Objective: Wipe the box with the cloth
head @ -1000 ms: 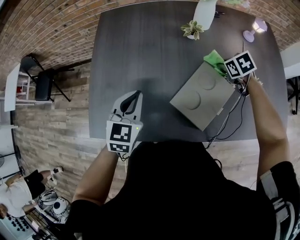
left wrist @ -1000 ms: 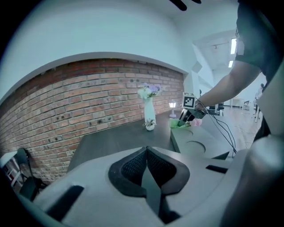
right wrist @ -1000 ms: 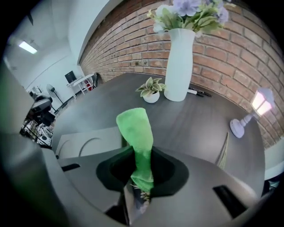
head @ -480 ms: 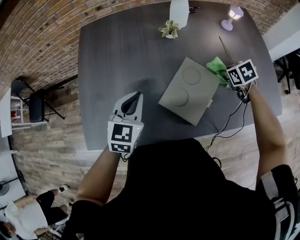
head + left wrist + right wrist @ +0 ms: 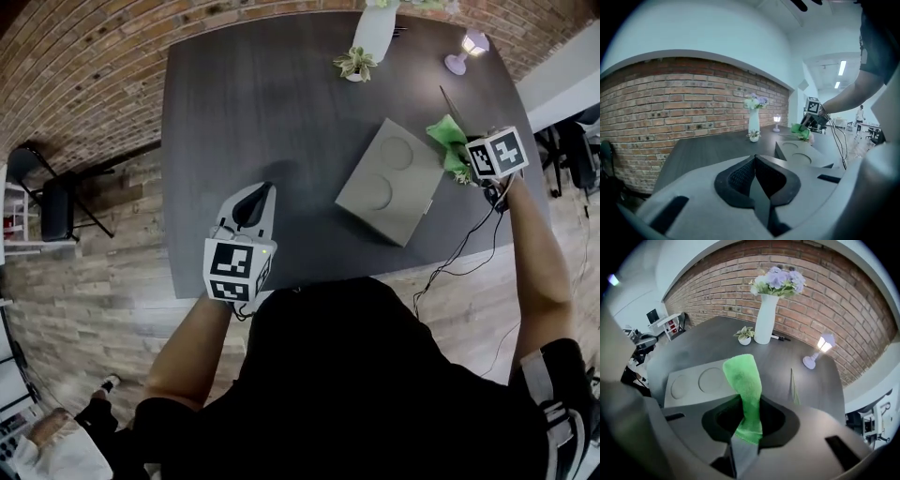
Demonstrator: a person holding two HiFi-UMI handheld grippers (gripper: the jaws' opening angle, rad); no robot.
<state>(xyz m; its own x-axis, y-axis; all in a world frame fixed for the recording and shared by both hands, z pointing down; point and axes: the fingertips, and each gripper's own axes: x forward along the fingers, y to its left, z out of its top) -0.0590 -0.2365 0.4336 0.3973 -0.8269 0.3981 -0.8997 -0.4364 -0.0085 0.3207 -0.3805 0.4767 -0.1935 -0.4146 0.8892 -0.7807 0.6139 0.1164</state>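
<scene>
Right hand-held gripper (image 5: 747, 427) pinches the cloth (image 5: 743, 380) by one end (thin hold); dragging across the box (image 5: 389, 192) could pull it free. Left hand-held gripper (image 5: 757, 183) closed, empty.

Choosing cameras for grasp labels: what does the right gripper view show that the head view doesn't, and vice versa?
Right gripper view only: the right hand-held gripper with its jaws closed on the green cloth, which sticks up between them.
Head view only: the left hand-held gripper over the near edge of the table, apart from the box; also the wood floor, a chair and a cable.
Both: box with two round recesses, cloth, white vase, small potted plant, lamp.
</scene>
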